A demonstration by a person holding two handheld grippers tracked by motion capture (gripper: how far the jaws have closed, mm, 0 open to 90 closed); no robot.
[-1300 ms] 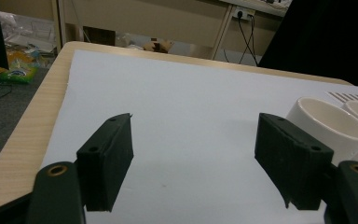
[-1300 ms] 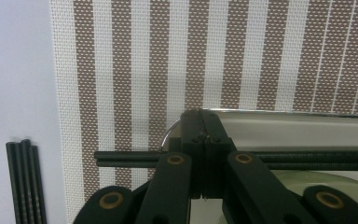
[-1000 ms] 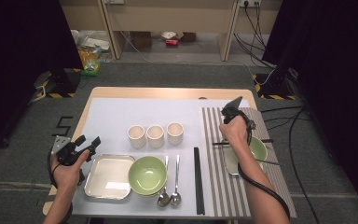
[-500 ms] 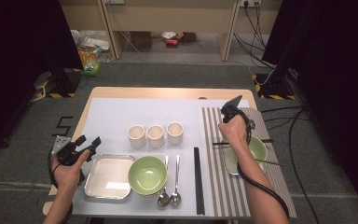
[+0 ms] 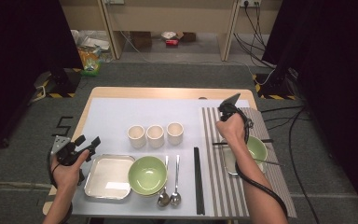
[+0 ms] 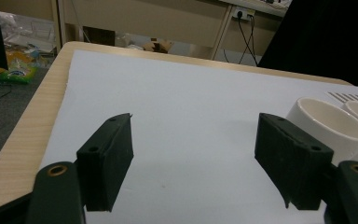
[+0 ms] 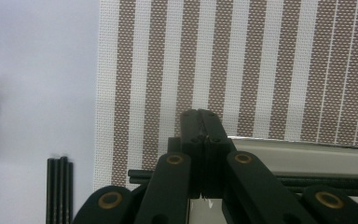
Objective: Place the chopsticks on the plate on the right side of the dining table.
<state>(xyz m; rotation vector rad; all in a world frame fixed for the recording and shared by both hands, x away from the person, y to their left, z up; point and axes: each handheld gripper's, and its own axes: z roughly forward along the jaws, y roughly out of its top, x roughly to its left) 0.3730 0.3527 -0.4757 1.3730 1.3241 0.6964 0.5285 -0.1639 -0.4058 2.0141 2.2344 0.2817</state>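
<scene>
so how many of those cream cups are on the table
3. They stand in a row mid-table on the white mat: left cup, middle cup, right cup, just beyond the green bowl.

Desk [image 5: 98,95]: light wood, rectangular.
White sheet [image 5: 121,116]: covers the desk from the 9 o'clock edge to past the middle.
Striped mat [image 5: 214,186]: brown and white, on the 3 o'clock side, touching the sheet.
Cups [image 5: 155,135]: three cream ones in a row on the sheet at the centre.
Tray [image 5: 106,176], green bowl [image 5: 147,174], two spoons [image 5: 170,198]: on the sheet toward 6 o'clock.
Black chopsticks [image 5: 198,179]: on the sheet just beside the mat.
</scene>
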